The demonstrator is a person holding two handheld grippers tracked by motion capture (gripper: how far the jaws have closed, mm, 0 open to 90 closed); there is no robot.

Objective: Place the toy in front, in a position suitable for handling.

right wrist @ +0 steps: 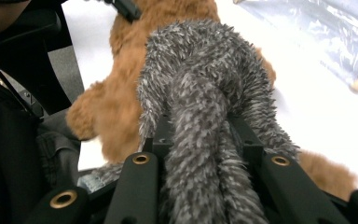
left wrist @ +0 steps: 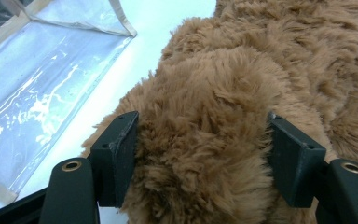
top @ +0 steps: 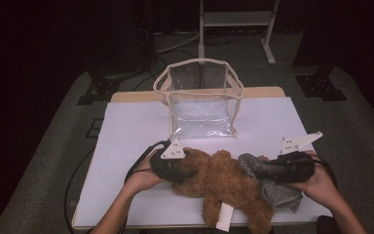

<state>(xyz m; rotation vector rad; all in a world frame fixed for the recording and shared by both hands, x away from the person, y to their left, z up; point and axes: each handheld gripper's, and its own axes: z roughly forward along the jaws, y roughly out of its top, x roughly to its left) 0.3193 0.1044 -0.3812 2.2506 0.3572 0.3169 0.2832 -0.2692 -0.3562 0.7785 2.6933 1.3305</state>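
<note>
On the white-topped bench (top: 126, 126), a brown plush toy (top: 224, 183) lies in front of a clear bag (top: 202, 100). The left gripper (top: 187, 170) has its 2 fingers (left wrist: 121, 154) pinching the toy's furry body. The right gripper (top: 268, 168) has its fingers (right wrist: 249, 135) pinching a grey fuzzy cloth (right wrist: 200, 93) that rests against the toy.

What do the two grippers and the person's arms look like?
Both grippers are black. The left gripper and the right gripper each carry a pale three-cornered plate with small dark dots. Black cables trail from them. The jaws are flat black blocks on arms with brass-ringed holes. The forearms are bare; no sleeves show.
</note>
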